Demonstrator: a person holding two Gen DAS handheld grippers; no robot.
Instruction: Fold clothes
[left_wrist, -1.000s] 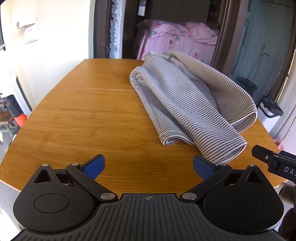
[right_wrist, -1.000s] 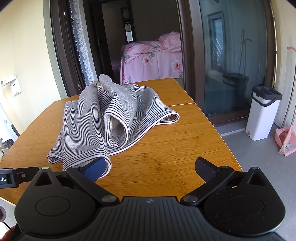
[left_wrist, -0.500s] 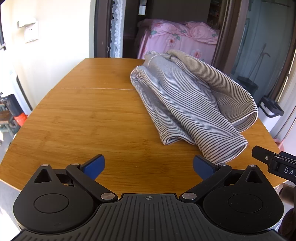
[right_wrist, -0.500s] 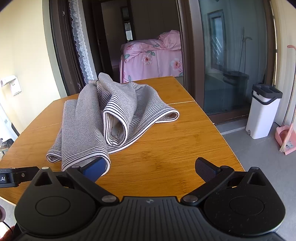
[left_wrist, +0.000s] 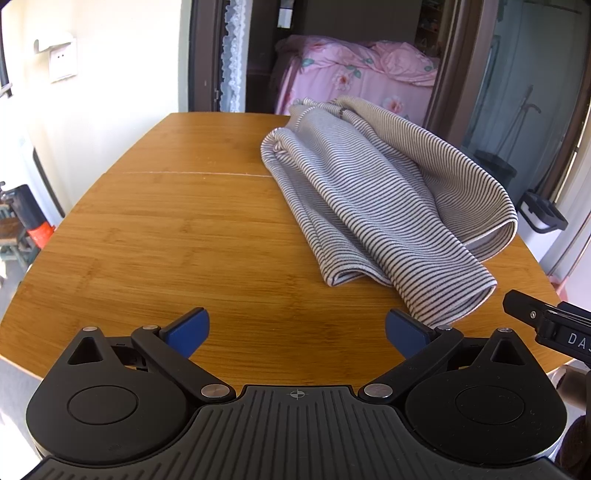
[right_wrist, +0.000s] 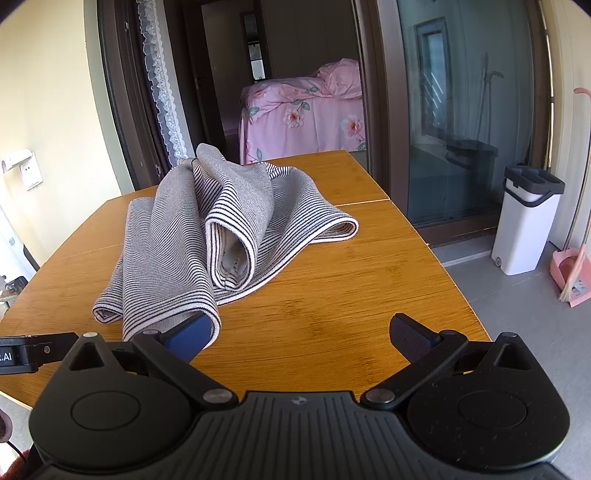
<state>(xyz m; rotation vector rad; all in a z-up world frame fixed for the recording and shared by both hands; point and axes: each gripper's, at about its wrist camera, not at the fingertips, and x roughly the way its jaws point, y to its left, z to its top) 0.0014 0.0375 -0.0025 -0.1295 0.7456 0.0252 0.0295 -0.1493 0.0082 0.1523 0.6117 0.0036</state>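
A grey-and-white striped garment (left_wrist: 373, 206) lies crumpled in loose folds on the wooden table (left_wrist: 177, 236), on its right half. It also shows in the right wrist view (right_wrist: 207, 236), left of centre. My left gripper (left_wrist: 297, 330) is open and empty above the table's near edge, its right finger just short of the garment's near corner. My right gripper (right_wrist: 299, 336) is open and empty, its left finger close to the same near corner (right_wrist: 173, 314). Part of the right gripper shows at the left wrist view's right edge (left_wrist: 546, 328).
The table (right_wrist: 332, 295) ends close on the right, with grey floor beyond. A white bin (right_wrist: 524, 225) and a pink dustpan (right_wrist: 572, 273) stand there by glass doors. A pink bed (left_wrist: 354, 77) lies behind the doorway. A red-and-black object (left_wrist: 26, 221) sits by the left wall.
Both grippers have crept slightly forward toward the garment's near corner. Both stay open. The garment has not moved.
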